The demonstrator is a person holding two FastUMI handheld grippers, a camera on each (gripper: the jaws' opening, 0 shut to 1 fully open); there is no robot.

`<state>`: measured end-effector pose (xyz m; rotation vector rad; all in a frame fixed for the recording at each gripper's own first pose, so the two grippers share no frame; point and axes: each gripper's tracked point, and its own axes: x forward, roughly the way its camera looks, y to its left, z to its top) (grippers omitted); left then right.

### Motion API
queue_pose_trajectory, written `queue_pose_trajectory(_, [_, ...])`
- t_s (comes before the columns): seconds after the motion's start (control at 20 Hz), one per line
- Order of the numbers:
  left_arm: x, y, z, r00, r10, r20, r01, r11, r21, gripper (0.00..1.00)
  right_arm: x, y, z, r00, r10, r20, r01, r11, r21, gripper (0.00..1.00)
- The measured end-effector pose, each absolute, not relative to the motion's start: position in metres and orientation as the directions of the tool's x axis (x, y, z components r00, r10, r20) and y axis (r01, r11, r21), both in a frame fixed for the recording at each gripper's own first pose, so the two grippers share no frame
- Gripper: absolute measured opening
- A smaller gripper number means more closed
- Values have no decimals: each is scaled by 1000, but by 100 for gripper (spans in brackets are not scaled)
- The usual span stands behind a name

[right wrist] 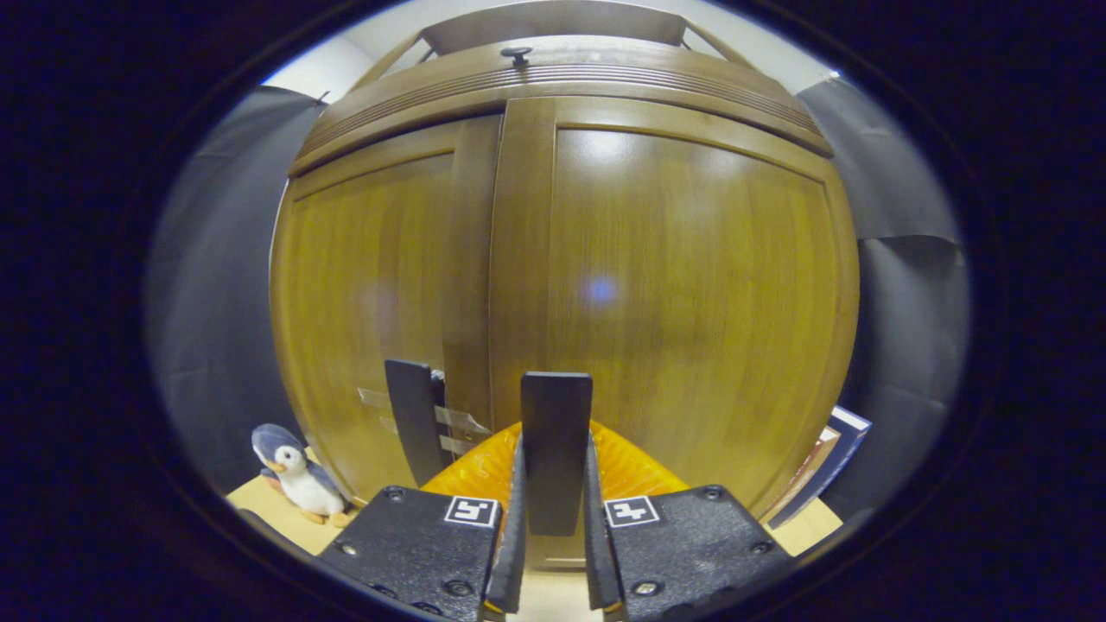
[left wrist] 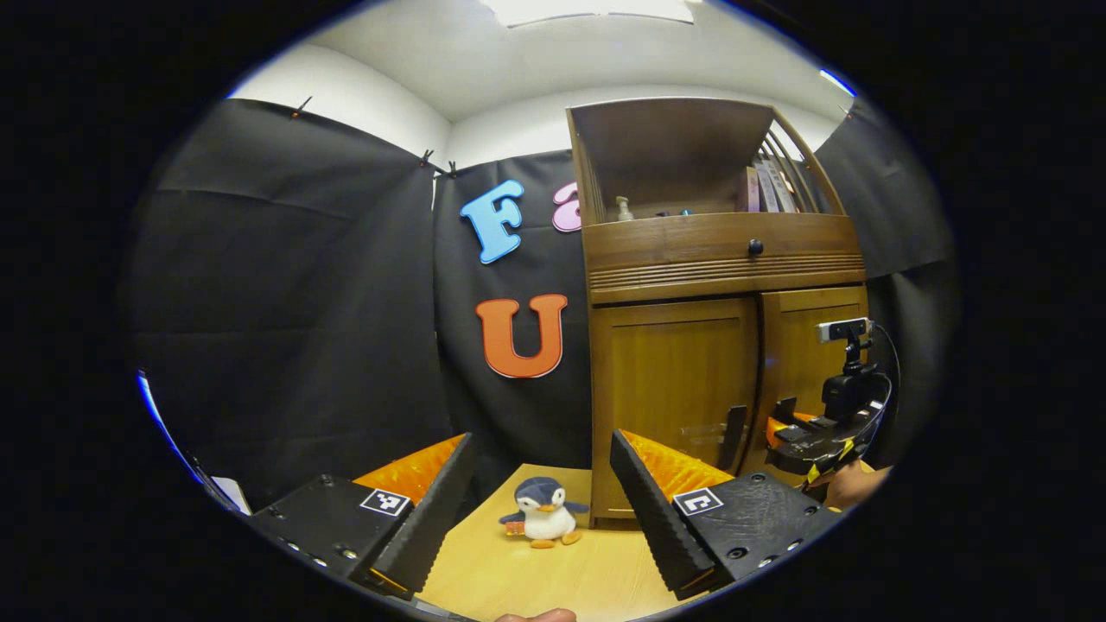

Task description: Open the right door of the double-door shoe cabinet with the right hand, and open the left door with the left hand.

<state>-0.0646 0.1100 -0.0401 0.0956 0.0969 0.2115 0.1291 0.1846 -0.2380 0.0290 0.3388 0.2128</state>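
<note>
Right gripper [right wrist: 553, 553] clamped on right door's handle [right wrist: 556, 432], left gripper [left wrist: 540, 501] agape.

Brown wood-grain shoe cabinet [right wrist: 691, 285]; grey-and-white penguin toy [left wrist: 543, 513] with orange feet.

Left tongs [left wrist: 540, 497]: I see the jaws spread wide, with nothing between the fingers.
Right tongs [right wrist: 553, 527]: in my right gripper view both fingers press flat on a dark upright handle [right wrist: 556, 449], one on each side.
Right tongs, from my left gripper view [left wrist: 791, 428]: ahead and to the right of the left tongs.
Hand [left wrist: 851, 484]: just behind the right tongs, holding them.
</note>
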Motion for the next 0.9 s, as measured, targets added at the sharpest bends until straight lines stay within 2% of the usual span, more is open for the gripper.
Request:
queue_pose_trajectory(0.1, [-61, 102, -41, 978, 189, -91, -180, 979, 99, 95, 123, 181, -237, 924, 203, -324, -199, 979, 45, 31])
queue_pose_trajectory(0.15, [-59, 99, -42, 980, 178, -92, -169, 981, 98, 95, 120, 181, -236, 925, 198, -323, -196, 980, 39, 34])
queue_pose_trajectory(0.2, [-58, 98, -42, 981, 171, -93, -162, 982, 96, 95, 117, 180, -235, 925, 198, -325, -195, 980, 42, 31])
queue_pose_trajectory(0.9, [-50, 60, -58, 987, 94, -132, -87, 995, 56, 95, 69, 157, -226, 902, 270, -336, -260, 963, 76, 31])
